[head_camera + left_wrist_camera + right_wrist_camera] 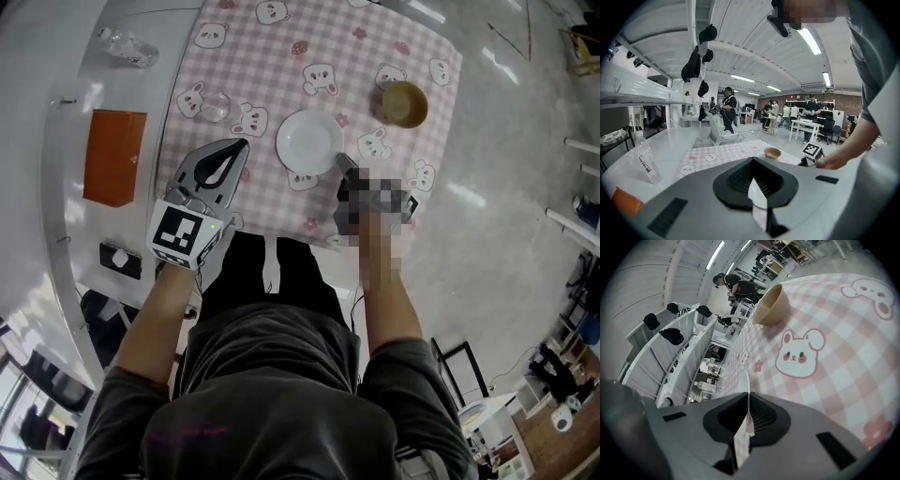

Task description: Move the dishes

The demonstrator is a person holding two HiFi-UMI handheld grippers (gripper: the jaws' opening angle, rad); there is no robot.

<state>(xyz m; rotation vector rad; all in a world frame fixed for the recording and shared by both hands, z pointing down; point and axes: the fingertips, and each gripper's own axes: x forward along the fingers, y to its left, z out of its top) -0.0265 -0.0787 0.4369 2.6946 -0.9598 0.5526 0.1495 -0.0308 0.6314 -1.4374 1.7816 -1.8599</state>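
Right gripper (345, 165): jaws pinched on the near-right rim of the white plate (307, 141), which lies mid-tablecloth (281, 56). Left gripper (239, 150): pressed together, empty, just left of the plate.

Plate judged rigid, glazed, slippery and breakable. The rim is the only purchase, so it may tilt.

Bowl (404, 103) stands far-right and glass (216, 106) far-left. Open cloth lies beyond.

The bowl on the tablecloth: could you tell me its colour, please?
The bowl is tan, clearest in the right gripper view.
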